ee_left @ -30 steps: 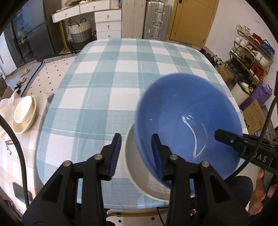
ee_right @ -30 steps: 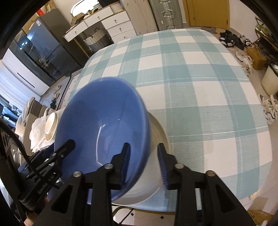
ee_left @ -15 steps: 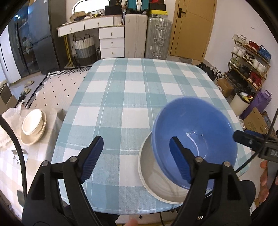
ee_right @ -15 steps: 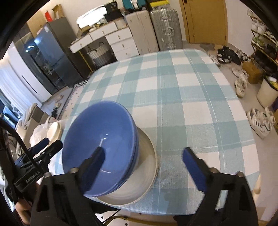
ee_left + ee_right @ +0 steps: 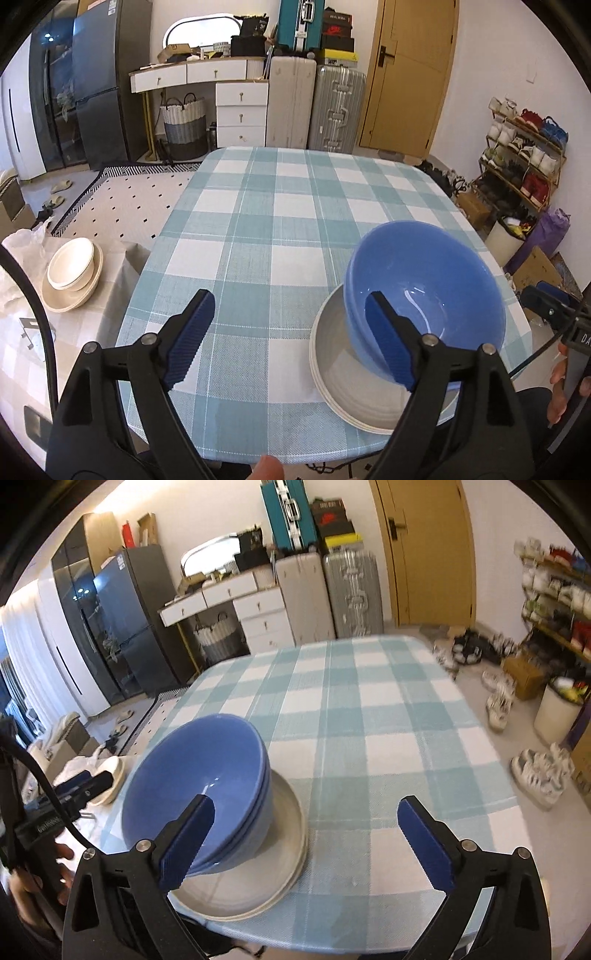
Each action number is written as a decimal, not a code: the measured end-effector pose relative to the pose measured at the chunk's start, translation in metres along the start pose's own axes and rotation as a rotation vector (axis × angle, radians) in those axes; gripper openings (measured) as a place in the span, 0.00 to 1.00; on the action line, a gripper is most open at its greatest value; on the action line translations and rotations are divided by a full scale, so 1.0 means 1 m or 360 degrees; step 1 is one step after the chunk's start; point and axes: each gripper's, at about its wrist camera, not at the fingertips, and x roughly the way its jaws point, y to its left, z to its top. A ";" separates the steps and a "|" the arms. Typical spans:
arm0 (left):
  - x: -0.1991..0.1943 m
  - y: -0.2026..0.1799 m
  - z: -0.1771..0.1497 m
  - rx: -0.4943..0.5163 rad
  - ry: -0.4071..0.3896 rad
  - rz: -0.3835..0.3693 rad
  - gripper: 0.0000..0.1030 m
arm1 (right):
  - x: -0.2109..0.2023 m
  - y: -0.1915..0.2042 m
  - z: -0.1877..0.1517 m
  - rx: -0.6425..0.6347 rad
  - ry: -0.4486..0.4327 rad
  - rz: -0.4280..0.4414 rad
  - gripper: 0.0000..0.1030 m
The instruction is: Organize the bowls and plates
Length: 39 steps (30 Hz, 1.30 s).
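My left claw [image 5: 284,338] hangs released, its jaws opening with nothing but checked cloth between the blue pads; my right claw [image 5: 314,845] is just as free, its jaws opening over bare cloth too. Neither grips anything.

Just ahead of my left claw and off to its right, close to the near edge of the table [image 5: 280,206], sits the stack I care about: the blue bowls [image 5: 424,291] nested together and resting on the grey plates [image 5: 351,384]. From my right claw the same blue bowls [image 5: 199,775] lie just ahead to its left, on the plates [image 5: 284,834], with my left pad in front of the bowls' rim but not pressing on it. The bowls appear to lean a little toward me rather than sit dead level, though the lens may exaggerate that.

I judge the stacking step here as done and my claws as clear of it.

Farther off, well to the left of my left claw on a lower side surface, wait the cream bowls [image 5: 72,264] on a cream plate [image 5: 66,295]. The next move, I think, calls for swinging left and reaching down to that set, closing on a rim without tipping the pile.
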 end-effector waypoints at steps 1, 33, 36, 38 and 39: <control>0.000 0.001 -0.001 -0.0001 -0.0015 -0.0002 0.85 | -0.003 0.002 -0.003 -0.0038 -0.0044 -0.0023 0.98; 0.012 0.011 -0.045 0.0073 -0.0190 0.0071 0.98 | 0.002 0.010 -0.028 -0.0257 -0.0321 -0.0089 0.99; 0.012 0.011 -0.047 0.0074 -0.0192 0.0071 0.98 | -0.001 0.012 -0.031 -0.0275 -0.0336 -0.0092 0.99; 0.013 0.012 -0.047 0.0067 -0.0200 0.0075 0.98 | -0.003 0.013 -0.033 -0.0279 -0.0350 -0.0090 0.99; 0.012 0.012 -0.050 0.0070 -0.0201 0.0082 0.98 | -0.004 0.013 -0.033 -0.0280 -0.0353 -0.0090 0.99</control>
